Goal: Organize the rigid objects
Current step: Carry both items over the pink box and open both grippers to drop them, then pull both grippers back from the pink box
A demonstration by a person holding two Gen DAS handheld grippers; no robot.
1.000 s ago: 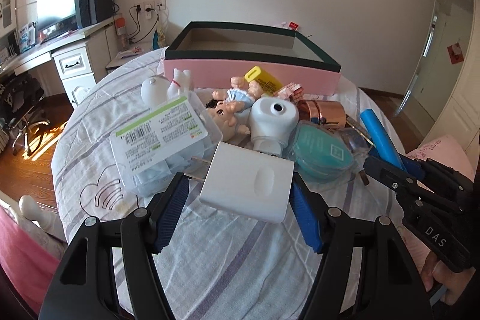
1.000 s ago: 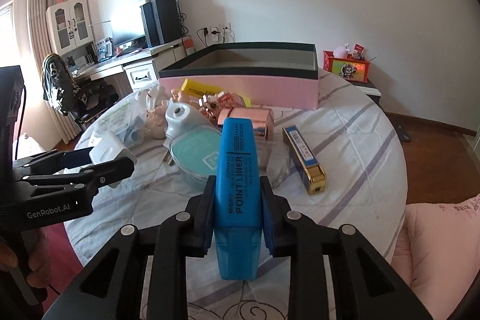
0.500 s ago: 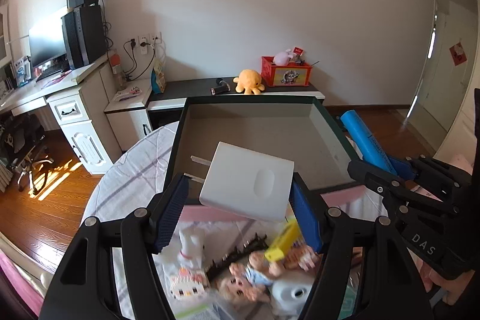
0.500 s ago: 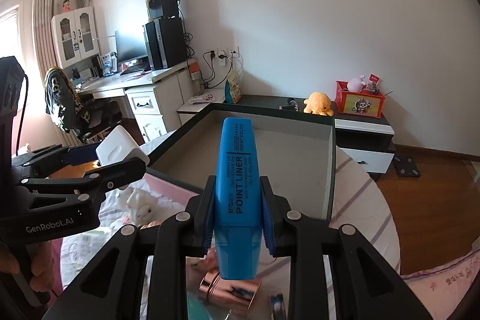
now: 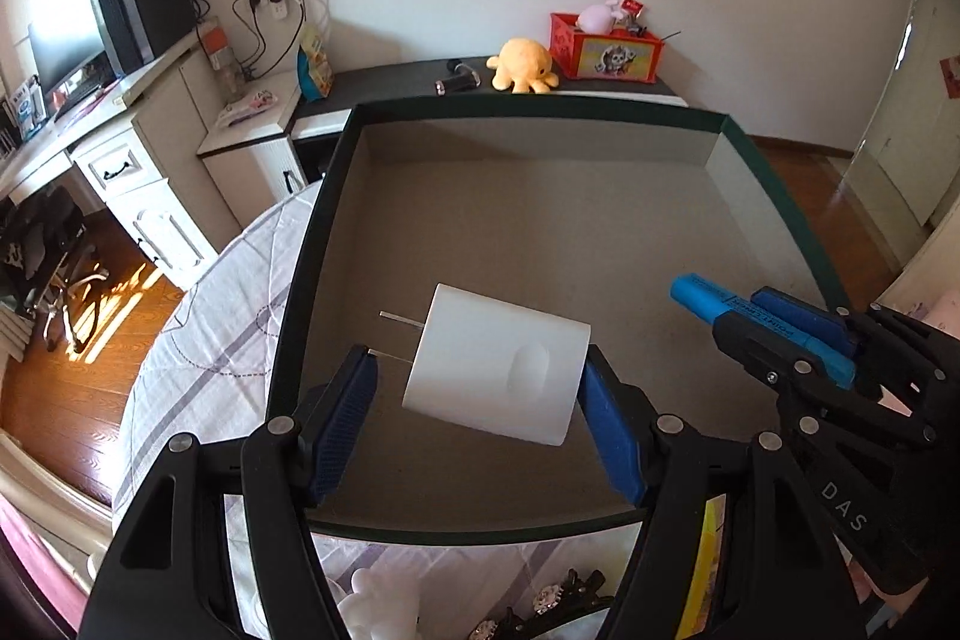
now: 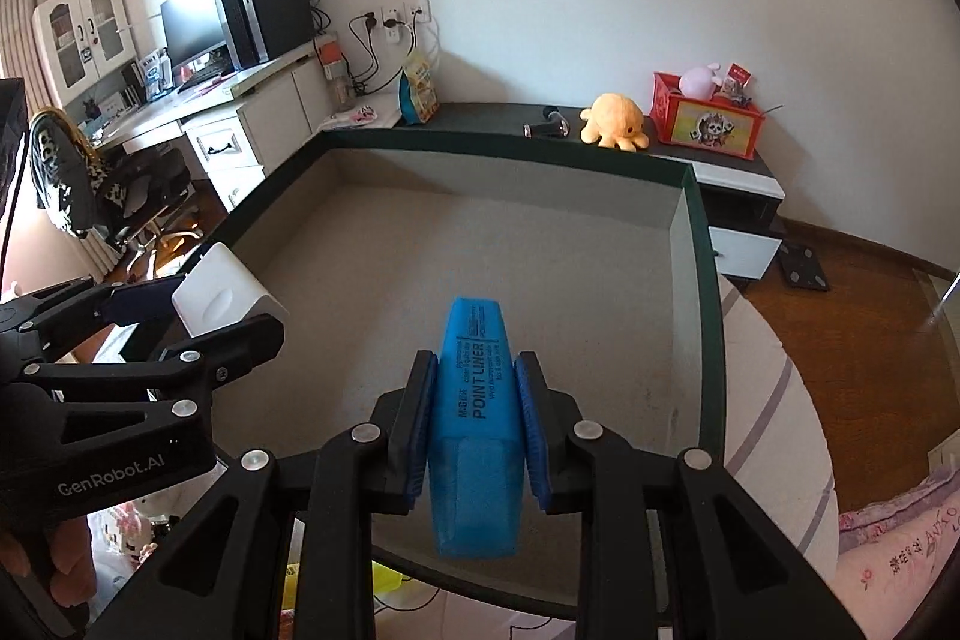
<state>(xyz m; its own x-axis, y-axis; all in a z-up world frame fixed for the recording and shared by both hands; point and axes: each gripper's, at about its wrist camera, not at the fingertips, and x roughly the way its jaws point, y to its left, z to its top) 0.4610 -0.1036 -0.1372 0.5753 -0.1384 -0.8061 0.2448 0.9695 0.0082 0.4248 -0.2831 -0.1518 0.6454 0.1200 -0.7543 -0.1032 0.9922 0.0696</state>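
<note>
My left gripper (image 5: 477, 394) is shut on a white plug adapter (image 5: 495, 364) with two metal prongs pointing left, held over the open box (image 5: 312, 244), whose rim is dark green and whose grey floor is bare. My right gripper (image 6: 474, 412) is shut on a blue highlighter (image 6: 477, 400) marked POINT LINER, also held above the box interior (image 6: 480, 220). The right gripper with the highlighter (image 5: 720, 304) shows at the right of the left wrist view. The left gripper with the adapter (image 6: 225, 295) shows at the left of the right wrist view.
The box sits on a round table with a striped white cloth (image 5: 198, 340). Small toys and a yellow item (image 5: 702, 568) lie on the table below the box's near edge. A dark cabinet (image 6: 510, 118) with a yellow plush and red box stands behind.
Both grippers have moved forward and up from the table clutter to above the box, keeping hold of the adapter and the highlighter. The view now looks down into the box.
</note>
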